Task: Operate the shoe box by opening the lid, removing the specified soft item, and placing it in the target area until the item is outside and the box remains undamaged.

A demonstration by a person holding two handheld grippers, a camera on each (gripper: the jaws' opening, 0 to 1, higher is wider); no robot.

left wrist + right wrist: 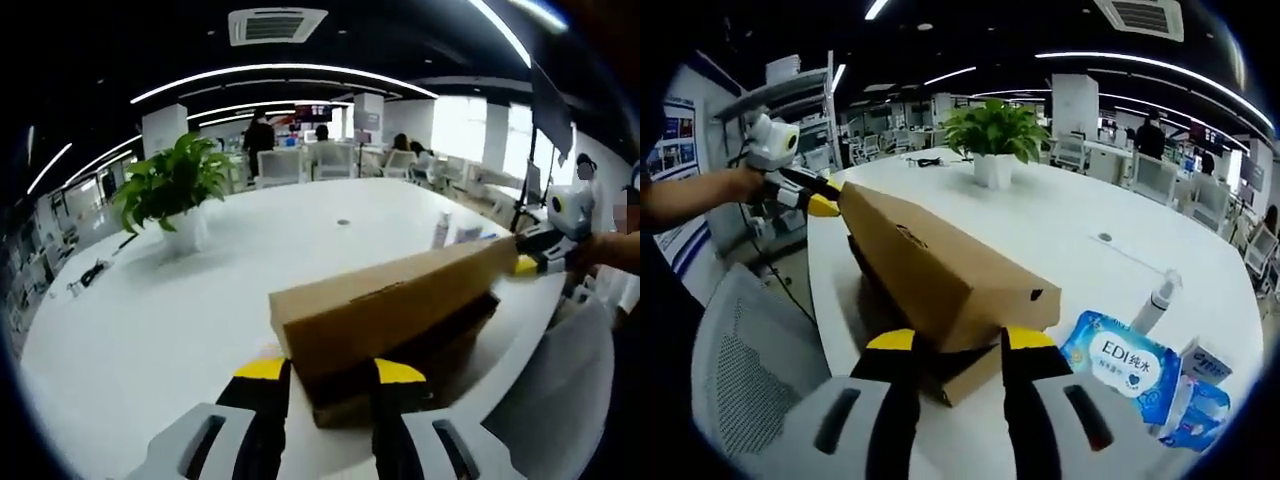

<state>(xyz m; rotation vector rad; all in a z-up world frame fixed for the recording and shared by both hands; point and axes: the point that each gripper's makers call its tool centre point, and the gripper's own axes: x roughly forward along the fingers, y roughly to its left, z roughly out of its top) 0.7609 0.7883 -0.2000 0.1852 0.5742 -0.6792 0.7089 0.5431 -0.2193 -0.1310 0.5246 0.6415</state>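
Note:
A brown cardboard shoe box stands near the edge of a white table (pixel 150 330). Its lid (pixel 400 300) is lifted off the base (pixel 345 408) and tilted, leaving a dark gap below in which nothing can be made out. My left gripper (pixel 330 372) holds the lid's near end between its yellow-tipped jaws. The right gripper (pixel 528 262) holds the far end. In the right gripper view the lid (pixel 940 265) runs away from my right gripper (pixel 958 342) to the left gripper (pixel 823 205), above the base (pixel 965 378).
A potted plant (pixel 175 185) (pixel 995 130) stands mid-table. A blue wipes pack (pixel 1120 365), a spray bottle (pixel 1155 298) and a small carton (pixel 1205 362) lie right of the box. A grey mesh chair (pixel 750 350) is at the table's edge. People sit far back.

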